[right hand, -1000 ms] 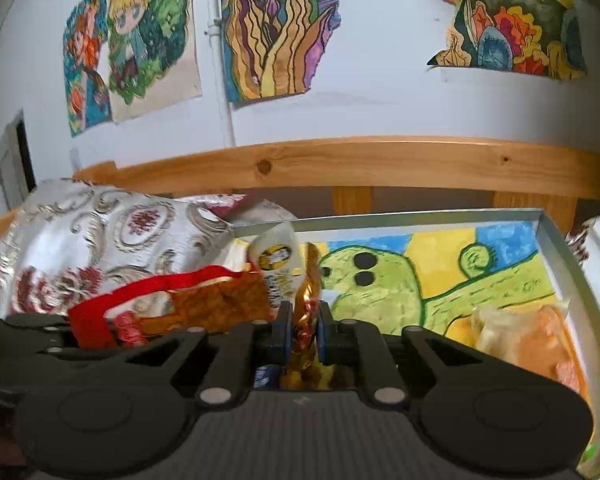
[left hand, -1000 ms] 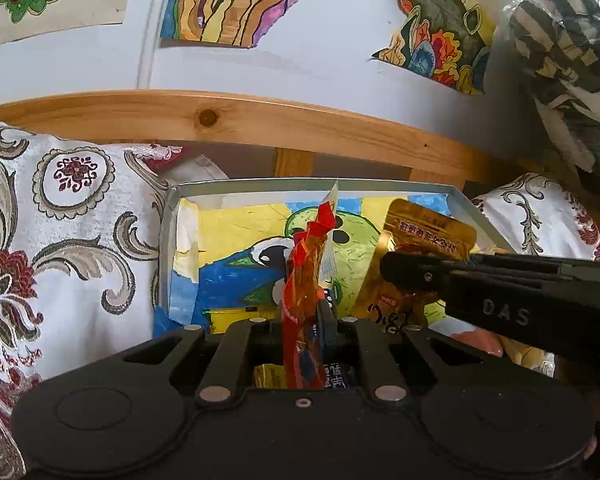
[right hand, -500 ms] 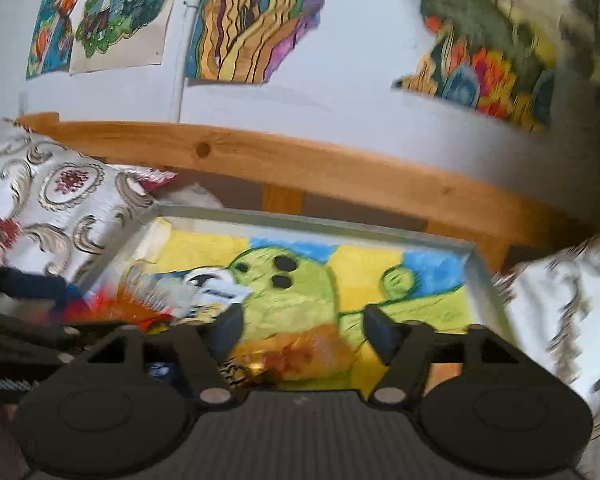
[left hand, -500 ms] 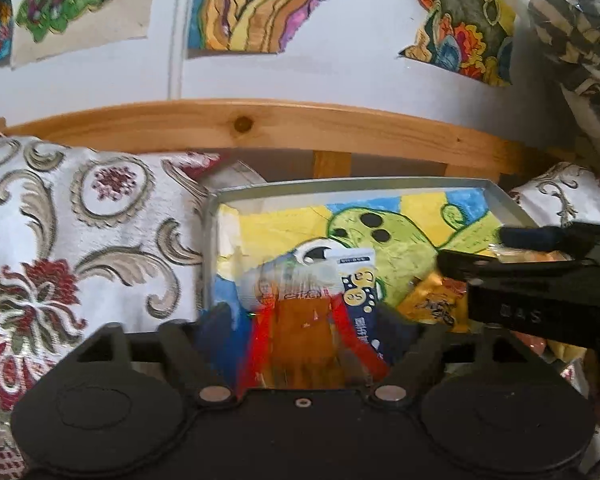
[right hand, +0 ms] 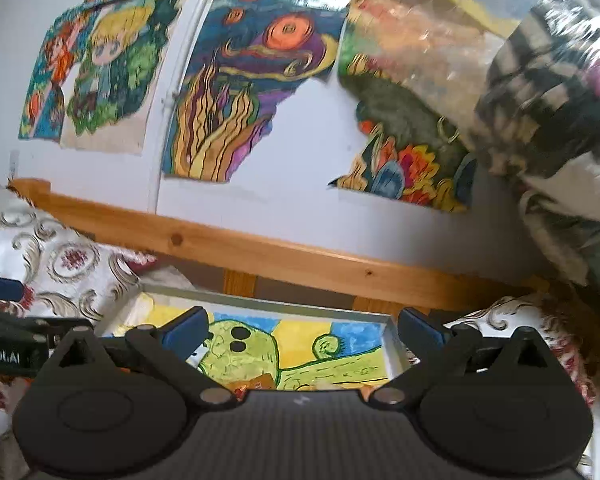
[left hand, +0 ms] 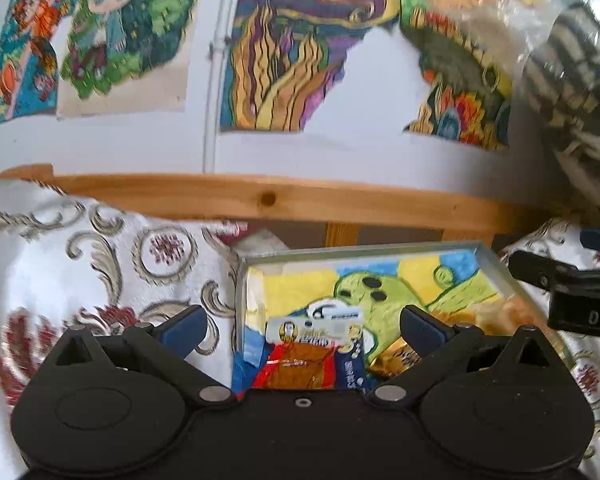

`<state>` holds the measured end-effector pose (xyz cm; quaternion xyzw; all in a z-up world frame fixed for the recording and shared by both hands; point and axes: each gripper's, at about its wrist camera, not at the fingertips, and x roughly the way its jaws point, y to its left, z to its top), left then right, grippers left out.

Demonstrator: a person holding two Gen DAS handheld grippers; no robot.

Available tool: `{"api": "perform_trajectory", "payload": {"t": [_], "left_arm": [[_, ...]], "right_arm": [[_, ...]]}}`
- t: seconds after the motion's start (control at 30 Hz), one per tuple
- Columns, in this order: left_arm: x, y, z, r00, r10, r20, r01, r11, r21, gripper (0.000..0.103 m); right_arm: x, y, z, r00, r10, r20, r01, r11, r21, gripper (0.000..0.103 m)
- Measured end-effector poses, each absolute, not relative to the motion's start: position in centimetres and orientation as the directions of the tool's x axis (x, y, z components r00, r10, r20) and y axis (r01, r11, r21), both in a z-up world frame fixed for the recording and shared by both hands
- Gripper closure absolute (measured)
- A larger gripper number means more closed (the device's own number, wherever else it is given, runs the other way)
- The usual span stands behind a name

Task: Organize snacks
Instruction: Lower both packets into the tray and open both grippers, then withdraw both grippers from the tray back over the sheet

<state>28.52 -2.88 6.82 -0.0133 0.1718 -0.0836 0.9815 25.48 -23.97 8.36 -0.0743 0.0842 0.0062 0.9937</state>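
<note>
Patterned bedspread point(left hand: 100, 264) is seen under a grey tray point(left hand: 496, 268) lined with a green cartoon drawing point(left hand: 380, 292). Left gripper point(left hand: 302, 326) is held over the tray's near-left corner, jaws spread wide, nothing gripped. Right gripper point(right hand: 300, 330) is likewise spread and empty, over the tray's near edge. Red-orange snack packet point(left hand: 300, 364) is lying in the near-left of the tray, gold packet point(left hand: 396, 360) just right of it.
</note>
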Motion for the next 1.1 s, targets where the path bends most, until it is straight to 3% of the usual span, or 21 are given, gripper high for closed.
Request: {"api": "perform_trajectory", "payload": {"t": [0.57,1.1], "left_arm": [[17.3,-1.3,11.1,0.953,-0.148,-0.265,0.126,0.987,-0.096,0.001],[9.8,-0.2,7.2,0.932,-0.124,-0.341,0.109,0.992,-0.062,0.001]], "right_arm": [[13.3,-23.8,10.1,0.991,0.02,-0.133,-0.034,0.994,-0.107,0.0],[6.0,-22.3,6.3,0.984,-0.023,-0.176,0.006,0.996,-0.093,0.0]]}}
